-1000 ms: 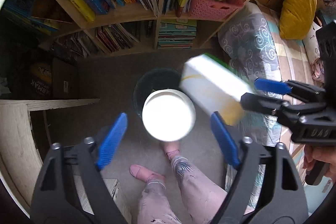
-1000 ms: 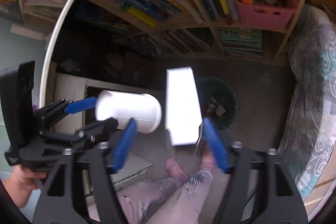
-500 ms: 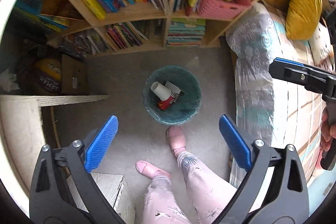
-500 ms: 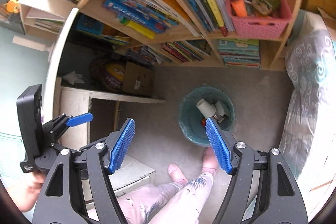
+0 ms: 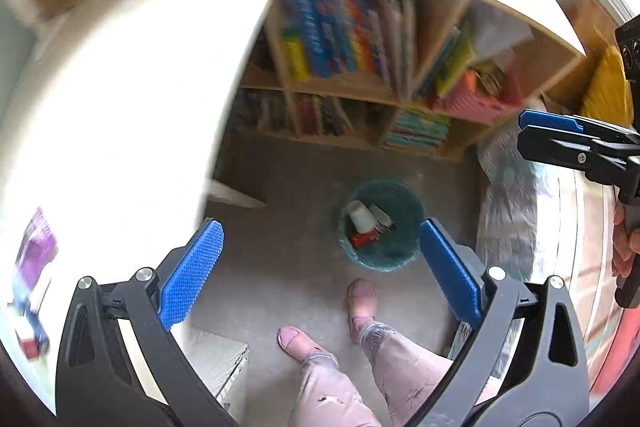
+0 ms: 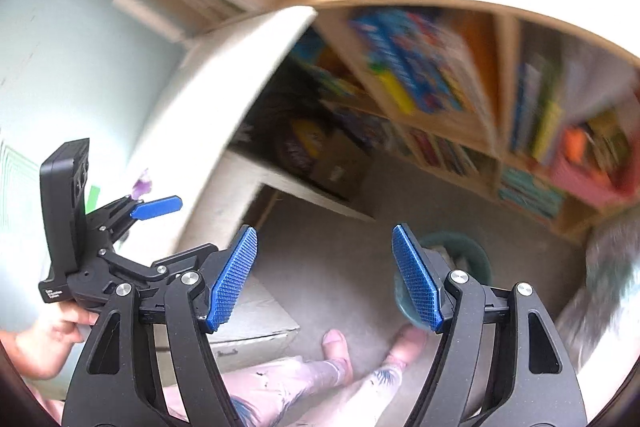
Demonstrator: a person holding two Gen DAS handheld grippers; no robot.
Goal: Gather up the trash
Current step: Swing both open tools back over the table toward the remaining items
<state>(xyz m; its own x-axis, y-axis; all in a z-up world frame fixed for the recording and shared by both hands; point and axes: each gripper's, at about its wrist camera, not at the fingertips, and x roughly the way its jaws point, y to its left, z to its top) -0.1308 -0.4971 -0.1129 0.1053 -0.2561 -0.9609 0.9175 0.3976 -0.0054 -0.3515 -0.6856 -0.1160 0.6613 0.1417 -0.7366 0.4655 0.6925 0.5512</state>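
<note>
Left wrist view
Left gripper [image 5: 320, 267]: jaws spread wide, nothing between them.
Bin [image 5: 400, 261]: on the floor below, nearer the right-hand finger; a white cup [image 5: 361, 218] and other trash lie inside.

Right wrist view
Right gripper [image 6: 325, 277]: jaws apart, empty.
Bin [image 6: 476, 255]: partly hidden behind the right-hand finger.

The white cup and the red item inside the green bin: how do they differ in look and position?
In the left wrist view, the white cup is pale with a round shape, while the red item is bright red and its shape is hard to tell. The white cup lies on top, fully visible; the red item sits lower, partly hidden under the cup. Both lie inside the green bin on the floor.
</note>
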